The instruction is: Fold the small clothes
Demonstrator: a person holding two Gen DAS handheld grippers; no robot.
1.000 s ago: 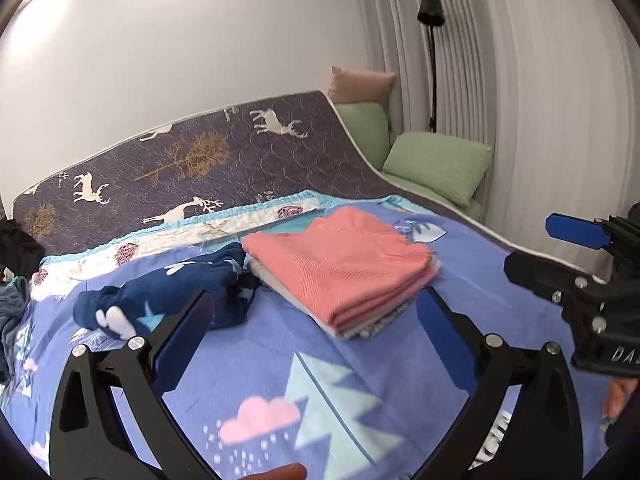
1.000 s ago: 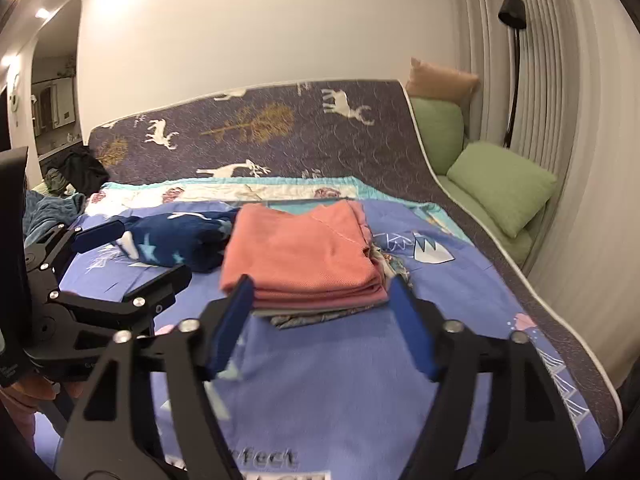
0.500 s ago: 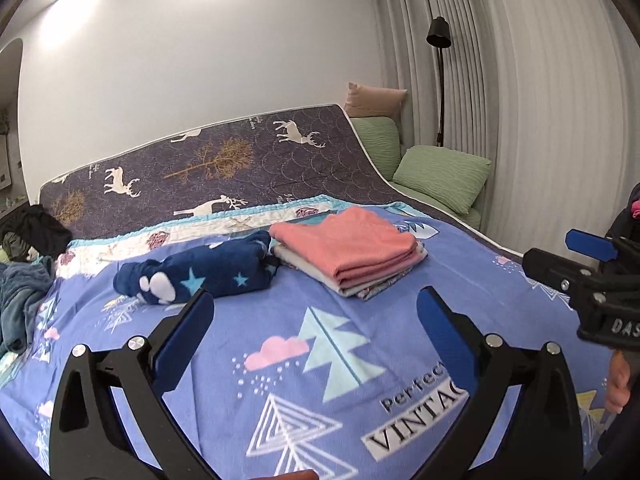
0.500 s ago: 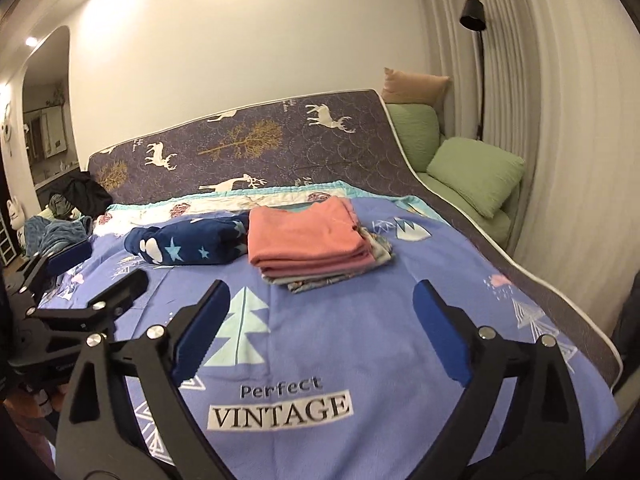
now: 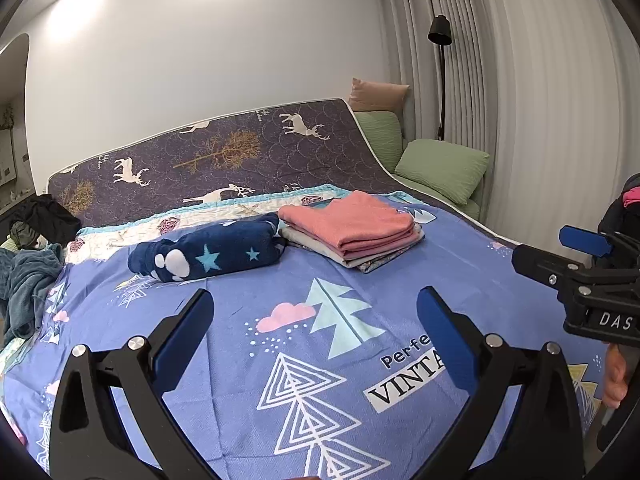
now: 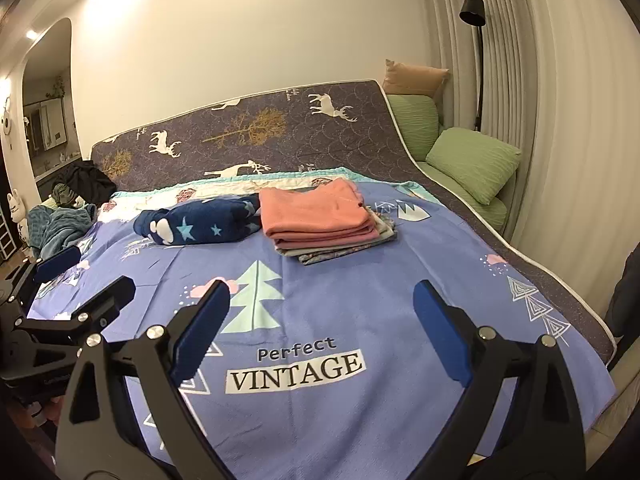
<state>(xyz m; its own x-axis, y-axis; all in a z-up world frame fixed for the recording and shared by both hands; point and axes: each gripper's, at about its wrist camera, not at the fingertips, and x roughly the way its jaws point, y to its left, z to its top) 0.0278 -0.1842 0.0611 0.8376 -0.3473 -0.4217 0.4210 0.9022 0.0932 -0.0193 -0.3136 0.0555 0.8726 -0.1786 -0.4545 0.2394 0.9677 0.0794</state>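
Our left gripper (image 5: 314,328) has its jaws wide apart and holds nothing; our right gripper (image 6: 320,320) is the same, jaws wide and empty. Both hang above the near part of the bed (image 6: 360,304), over the blue cover with the printed trees, and touch no cloth.

Further out, toward the head edge of the bed, lies the stack of folded clothes (image 5: 352,232), with a pink piece on top and paler pieces under it. Just beside it, on its left, lies a dark blue garment with stars (image 5: 208,254), rolled or bunched, not flat.

We judge that most of the folding is done, since the stack is neat. The dark blue garment perhaps waits for folding, but we cannot tell this surely. At the left edge of the bed lies a teal heap of cloth (image 5: 24,280); whether it belongs to the task is unclear.

We see no basket or box here.
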